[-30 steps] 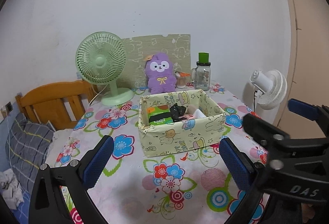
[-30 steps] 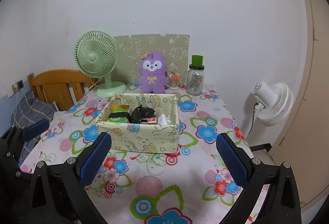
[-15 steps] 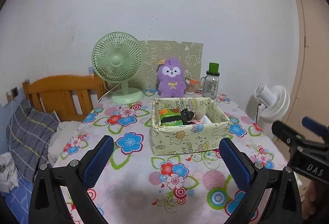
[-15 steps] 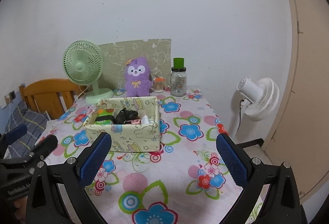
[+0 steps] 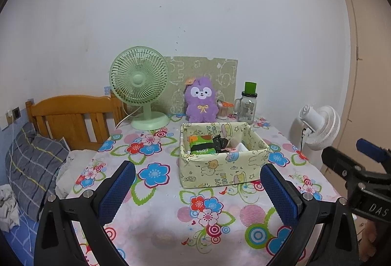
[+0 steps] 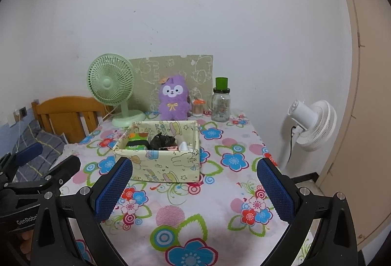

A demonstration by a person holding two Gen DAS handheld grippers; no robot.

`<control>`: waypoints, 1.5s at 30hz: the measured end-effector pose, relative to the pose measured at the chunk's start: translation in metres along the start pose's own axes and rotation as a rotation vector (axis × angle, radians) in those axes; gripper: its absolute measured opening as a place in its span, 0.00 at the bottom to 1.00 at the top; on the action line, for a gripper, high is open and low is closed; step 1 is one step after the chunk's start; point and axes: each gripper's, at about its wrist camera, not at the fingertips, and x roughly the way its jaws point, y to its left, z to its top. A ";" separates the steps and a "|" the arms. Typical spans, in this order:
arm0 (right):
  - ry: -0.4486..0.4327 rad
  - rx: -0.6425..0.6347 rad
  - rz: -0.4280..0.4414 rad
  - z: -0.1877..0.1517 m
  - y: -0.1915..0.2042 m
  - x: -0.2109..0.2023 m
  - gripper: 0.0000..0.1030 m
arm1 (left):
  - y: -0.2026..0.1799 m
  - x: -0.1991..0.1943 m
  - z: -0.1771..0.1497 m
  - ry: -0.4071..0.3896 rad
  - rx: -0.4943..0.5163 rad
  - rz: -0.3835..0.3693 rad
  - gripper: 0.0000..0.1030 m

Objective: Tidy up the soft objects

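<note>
A pale yellow fabric box (image 5: 220,168) (image 6: 168,168) printed with cartoon animals sits mid-table, holding a green packet (image 5: 201,143), a black crumpled item (image 6: 162,140) and something white. A purple plush toy (image 5: 201,103) (image 6: 173,99) sits upright at the table's back against a patterned board. My left gripper (image 5: 198,195) hovers open above the near part of the flowered tablecloth, well short of the box. My right gripper (image 6: 194,189) is also open and empty, in front of the box and to its right. Each gripper shows at the edge of the other's view.
A green desk fan (image 5: 140,85) stands back left, a glass jar with a green lid (image 5: 248,104) and a small cup back right. A white floor fan (image 6: 312,121) stands off the table's right edge. A wooden bed frame (image 5: 70,116) and pillow lie left.
Both grippers have pulled back and risen away from the box, which now looks smaller and farther. Both stay open and empty.
</note>
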 end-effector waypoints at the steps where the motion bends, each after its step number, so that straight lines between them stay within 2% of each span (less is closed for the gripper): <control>1: 0.002 0.001 0.001 0.000 0.000 0.000 1.00 | 0.000 -0.001 0.000 0.000 -0.005 -0.002 1.00; 45: 0.028 0.031 0.018 -0.001 0.000 0.012 1.00 | -0.003 0.012 -0.002 0.035 -0.018 -0.022 1.00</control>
